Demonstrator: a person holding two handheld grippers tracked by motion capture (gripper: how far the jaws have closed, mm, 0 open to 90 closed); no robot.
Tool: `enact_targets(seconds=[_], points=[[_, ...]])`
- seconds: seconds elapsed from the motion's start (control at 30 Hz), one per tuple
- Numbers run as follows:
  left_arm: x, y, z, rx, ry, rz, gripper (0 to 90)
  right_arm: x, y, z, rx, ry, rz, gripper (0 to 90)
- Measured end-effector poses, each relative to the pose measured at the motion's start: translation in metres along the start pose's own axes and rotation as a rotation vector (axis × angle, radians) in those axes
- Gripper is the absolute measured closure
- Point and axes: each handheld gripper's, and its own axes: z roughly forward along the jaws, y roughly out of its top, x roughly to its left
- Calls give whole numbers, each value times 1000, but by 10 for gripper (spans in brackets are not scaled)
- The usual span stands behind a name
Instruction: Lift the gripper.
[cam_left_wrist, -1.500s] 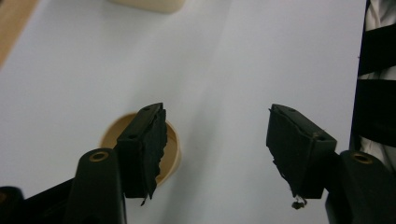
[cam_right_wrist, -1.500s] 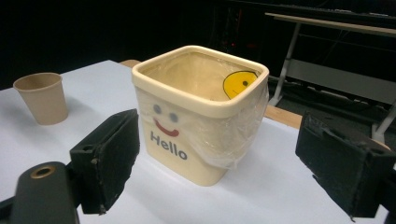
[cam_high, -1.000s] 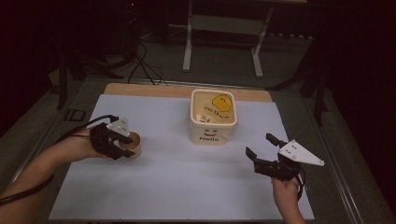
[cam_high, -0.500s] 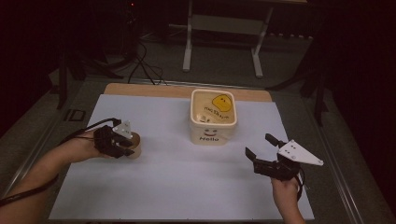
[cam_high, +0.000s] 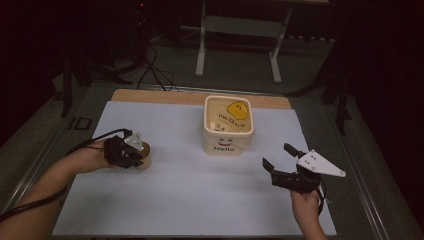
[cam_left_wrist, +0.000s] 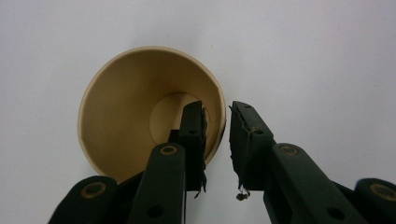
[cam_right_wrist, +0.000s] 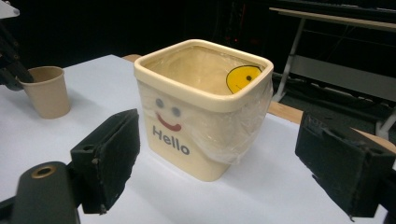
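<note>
A: What's the surface?
B: Table (cam_high: 200, 98), wood edge showing at the far side, rest covered w/ a white sheet (cam_high: 190, 200). Metal rails run along the left & right sides.

A: And what's on the sheet?
B: Two things. Tan paper cup (cam_high: 145, 156), upright, left of centre. Cream square bucket (cam_high: 228, 125) w/ a smiley face & "Hello" on the front, clear plastic liner inside, yellow smiley sticker on it, standing near the far edge, about mid-width.

A: Touching?
B: No, well apart. Cup sits nearer the person's side than the bucket. Both flat on the sheet.
</note>
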Motion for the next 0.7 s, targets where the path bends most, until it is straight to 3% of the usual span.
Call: enact_targets(seconds=[0.37,0.7], points=[[2,2,8,20,-10,34,829,-2,-1,0,3,2,6,139],[2,-1,9,-4,2,93,867,-2,-2,1,8,5,5,139]])
